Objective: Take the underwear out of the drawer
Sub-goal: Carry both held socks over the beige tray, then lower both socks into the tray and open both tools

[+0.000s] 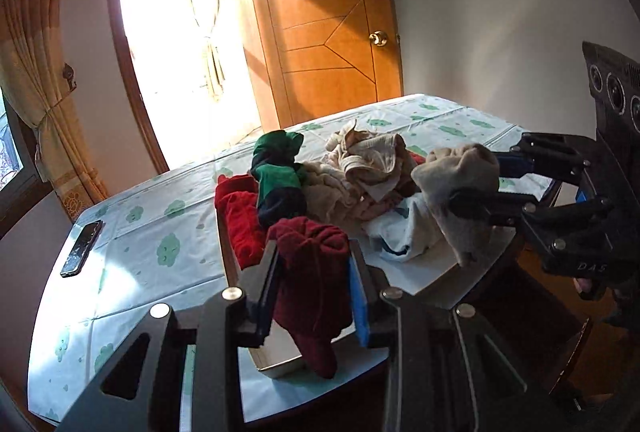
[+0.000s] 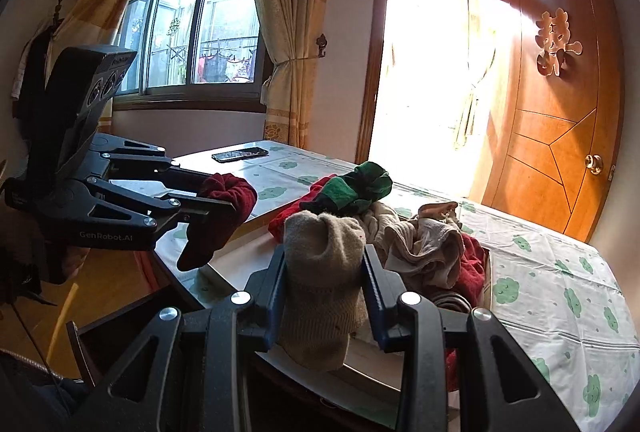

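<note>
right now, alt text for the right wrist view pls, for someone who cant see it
The right gripper pinches a beige knitted garment above a drawer heaped with clothes on a cloud-print tablecloth. At left, the left gripper holds up a dark red garment. Behind are a phone, a curtained window and a wooden door.

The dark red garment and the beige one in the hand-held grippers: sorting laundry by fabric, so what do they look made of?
Dark red garment: soft, matte, fleecy knit by its fuzzy surface. Beige garment: coarser ribbed knit, slightly pilled, possibly wool or cotton.
</note>
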